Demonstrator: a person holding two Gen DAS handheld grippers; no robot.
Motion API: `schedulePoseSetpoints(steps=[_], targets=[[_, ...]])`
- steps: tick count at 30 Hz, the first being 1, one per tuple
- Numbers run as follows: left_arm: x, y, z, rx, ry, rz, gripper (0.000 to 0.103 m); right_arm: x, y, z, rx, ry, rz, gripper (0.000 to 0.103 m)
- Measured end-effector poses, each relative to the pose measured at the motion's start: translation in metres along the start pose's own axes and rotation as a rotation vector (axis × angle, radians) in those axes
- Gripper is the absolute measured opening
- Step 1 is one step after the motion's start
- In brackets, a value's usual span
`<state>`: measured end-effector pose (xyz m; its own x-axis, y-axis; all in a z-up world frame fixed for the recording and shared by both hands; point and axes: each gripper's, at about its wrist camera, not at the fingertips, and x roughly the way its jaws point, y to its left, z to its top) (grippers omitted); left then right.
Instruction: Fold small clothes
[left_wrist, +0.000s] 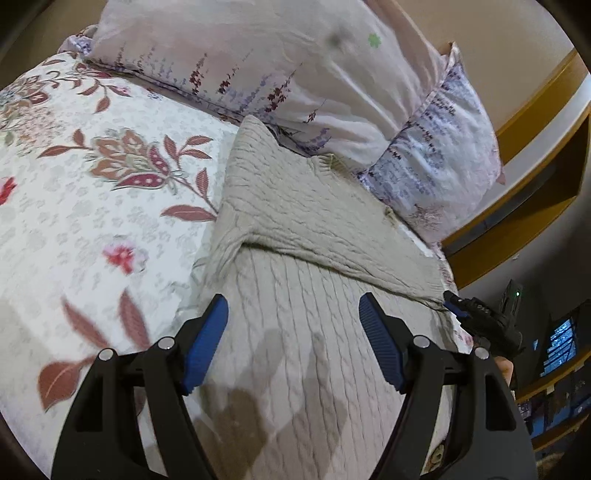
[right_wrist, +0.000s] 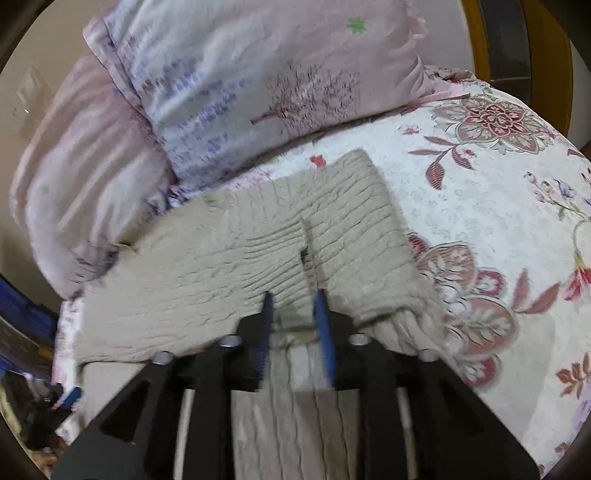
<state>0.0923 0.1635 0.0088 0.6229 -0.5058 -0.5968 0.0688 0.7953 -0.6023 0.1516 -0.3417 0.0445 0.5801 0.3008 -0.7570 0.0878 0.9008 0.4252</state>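
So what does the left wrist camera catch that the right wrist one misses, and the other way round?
Only the left wrist view shows the left gripper with its blue pads wide apart above the sweater, plus dark wooden furniture beside the bed. Only the right wrist view shows the right gripper, jaws narrowed but still a little apart over a fold of the knit; whether it pinches the fabric is unclear. It also shows a light switch on the wall. Both share the beige cable-knit sweater, the floral bedspread and the lavender-print pillows.
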Motion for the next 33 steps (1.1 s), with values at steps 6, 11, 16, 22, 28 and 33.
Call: schedulePoseSetpoints(steps=[6, 11, 16, 22, 28, 33], targets=[[-0.023, 0.015, -0.022, -0.014, 0.032, -0.001, 0.072, -0.052, -0.030, -0.015, -0.012, 0.042, 0.045, 0.048], [-0.039, 0.022, -0.046, -0.042, 0.048, -0.053, 0.063, -0.079, -0.069, -0.044, 0.035, 0.086, 0.061, 0.048], [-0.046, 0.013, -0.072, -0.031, 0.084, -0.120, 0.050, -0.082, -0.083, -0.079, 0.072, 0.203, 0.182, 0.036], [-0.051, -0.007, -0.104, -0.010, 0.149, -0.218, 0.050, -0.089, -0.085, -0.117, 0.105, 0.276, 0.360, 0.023], [-0.050, -0.006, -0.123, -0.065, 0.227, -0.269, 0.045, -0.099, -0.077, -0.132, 0.042, 0.306, 0.391, 0.016], [-0.043, -0.015, -0.125, -0.002, 0.266, -0.209, 0.009, -0.104, -0.060, -0.128, -0.058, 0.250, 0.336, 0.008]])
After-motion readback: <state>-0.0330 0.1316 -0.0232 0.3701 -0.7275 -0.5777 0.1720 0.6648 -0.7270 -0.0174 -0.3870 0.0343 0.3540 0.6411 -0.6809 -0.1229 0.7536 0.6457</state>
